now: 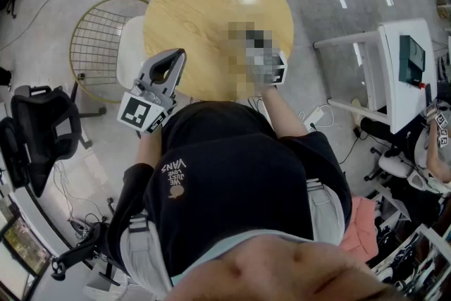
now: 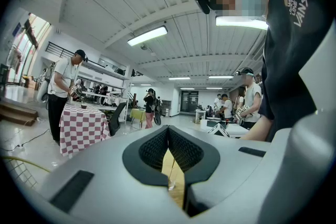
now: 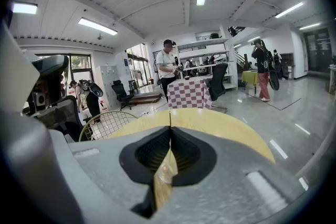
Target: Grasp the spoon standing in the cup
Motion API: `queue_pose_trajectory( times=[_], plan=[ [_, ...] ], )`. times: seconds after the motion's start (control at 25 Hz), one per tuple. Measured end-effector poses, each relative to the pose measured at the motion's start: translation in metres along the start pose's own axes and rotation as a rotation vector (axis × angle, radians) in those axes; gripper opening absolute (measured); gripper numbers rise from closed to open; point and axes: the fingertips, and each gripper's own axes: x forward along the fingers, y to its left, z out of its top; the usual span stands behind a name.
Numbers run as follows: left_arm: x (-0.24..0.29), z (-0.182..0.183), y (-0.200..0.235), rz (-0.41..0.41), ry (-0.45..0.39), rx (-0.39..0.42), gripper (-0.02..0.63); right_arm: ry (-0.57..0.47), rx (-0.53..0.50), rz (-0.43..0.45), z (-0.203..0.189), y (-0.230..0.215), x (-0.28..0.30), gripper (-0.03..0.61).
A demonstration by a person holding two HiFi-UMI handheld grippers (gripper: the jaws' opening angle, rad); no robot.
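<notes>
Down below the head camera there's a big round wooden tabletop [image 1: 211, 3]. The person in a black shirt [image 1: 232, 180] stands at its near edge. Off the left edge sits a wire chair [image 1: 99, 46], and further left and nearer there's a black office chair [image 1: 39, 127]. A white desk [image 1: 398, 67] is off to the right.

Left tongs [image 1: 176, 61] hang over the near-left edge of the tabletop, pointing out across it. In the left gripper view the tips are pressed together with nothing pinched between them. Only the hollow behind the tips stays open, and through that slot you can see wood. Right tongs [image 3: 169, 128] are over the near edge, a bit right of the middle, and half lost under the blur patch in the head view. Their own camera shows the same deal: tips closed up tight and gripping nothing.

Cup [image 2: 169, 184] is a small clear one sitting on the tabletop, visible through the left tongs' slot and clear of the pads. Spoon [image 2: 172, 170] stands in it, with a thin handle leaning slightly right. Head view doesn't show either one.
</notes>
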Motion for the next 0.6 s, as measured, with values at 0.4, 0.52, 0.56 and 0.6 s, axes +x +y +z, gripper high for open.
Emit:
queue_pose_trajectory(
  times=[0.4, 0.52, 0.56, 0.6],
  plan=[
    [-0.0015, -0.0006, 0.0025, -0.011, -0.001, -0.005, -0.005, -0.005, -0.01, -0.004, 0.0038, 0.0019, -0.0024, 0.002],
    [-0.0026, -0.0006, 0.0026, -0.015, -0.005, -0.006, -0.005, -0.009, -0.01, -0.011, 0.0054, 0.0025, -0.0054, 0.002],
    [-0.0028, -0.0007, 0.0027, -0.016, -0.006, -0.006, -0.005, -0.011, -0.01, -0.014, 0.0061, 0.0024, -0.0064, 0.002],
    [-0.0029, -0.0008, 0.0028, -0.018, -0.007, -0.007, -0.005, -0.014, -0.01, -0.017, 0.0068, 0.0024, -0.0073, 0.002]
  ],
)
